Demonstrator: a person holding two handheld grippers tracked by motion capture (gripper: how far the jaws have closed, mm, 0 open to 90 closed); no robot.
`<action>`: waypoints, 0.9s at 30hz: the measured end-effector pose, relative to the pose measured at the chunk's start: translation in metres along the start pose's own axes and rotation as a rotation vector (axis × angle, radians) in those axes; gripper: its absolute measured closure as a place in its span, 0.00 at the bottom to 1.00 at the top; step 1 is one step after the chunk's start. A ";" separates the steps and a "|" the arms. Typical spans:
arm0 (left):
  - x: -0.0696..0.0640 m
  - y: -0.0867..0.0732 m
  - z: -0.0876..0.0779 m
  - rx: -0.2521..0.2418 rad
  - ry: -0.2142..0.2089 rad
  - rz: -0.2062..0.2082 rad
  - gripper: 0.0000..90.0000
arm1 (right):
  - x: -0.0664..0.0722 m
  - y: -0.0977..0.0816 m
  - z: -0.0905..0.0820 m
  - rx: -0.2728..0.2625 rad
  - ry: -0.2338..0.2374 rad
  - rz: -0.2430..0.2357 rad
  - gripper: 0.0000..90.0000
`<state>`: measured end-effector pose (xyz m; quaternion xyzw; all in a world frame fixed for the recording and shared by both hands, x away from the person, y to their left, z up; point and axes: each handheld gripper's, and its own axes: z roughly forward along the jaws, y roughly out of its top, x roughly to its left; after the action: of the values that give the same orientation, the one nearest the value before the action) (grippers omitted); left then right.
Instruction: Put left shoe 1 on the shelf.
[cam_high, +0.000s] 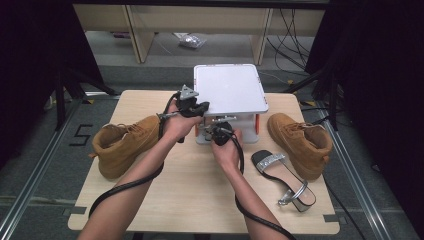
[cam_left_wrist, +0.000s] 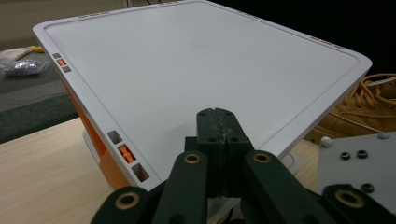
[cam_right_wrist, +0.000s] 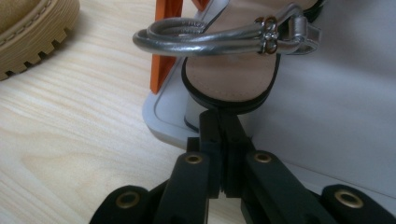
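Left gripper closed on nothing, jaws together, tips over near edge of rack top. Right gripper closed too, tips against heel of sandal on rack's lower shelf. Second sandal on table at 4 o'clock from rack; boots at 9 and 3.

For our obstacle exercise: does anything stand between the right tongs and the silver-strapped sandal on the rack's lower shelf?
Nothing visible does. The right tongs, shut, point straight at the sandal, with their tips right at its heel edge. The orange post stands off to one side, not between them.
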<state>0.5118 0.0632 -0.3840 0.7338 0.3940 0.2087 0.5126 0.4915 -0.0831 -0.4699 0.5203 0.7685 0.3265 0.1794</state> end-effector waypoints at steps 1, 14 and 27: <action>0.000 0.000 0.000 -0.002 -0.002 -0.002 0.99 | 0.000 0.000 0.001 -0.003 0.001 -0.008 1.00; 0.000 -0.001 0.000 -0.010 0.000 -0.008 0.99 | -0.001 -0.006 -0.019 0.005 0.024 -0.028 0.90; 0.000 -0.002 0.000 -0.013 -0.001 -0.013 0.99 | -0.024 -0.029 -0.066 0.056 0.039 -0.019 0.67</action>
<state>0.5112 0.0640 -0.3856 0.7279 0.3972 0.2076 0.5189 0.4407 -0.1324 -0.4437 0.5113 0.7855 0.3133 0.1531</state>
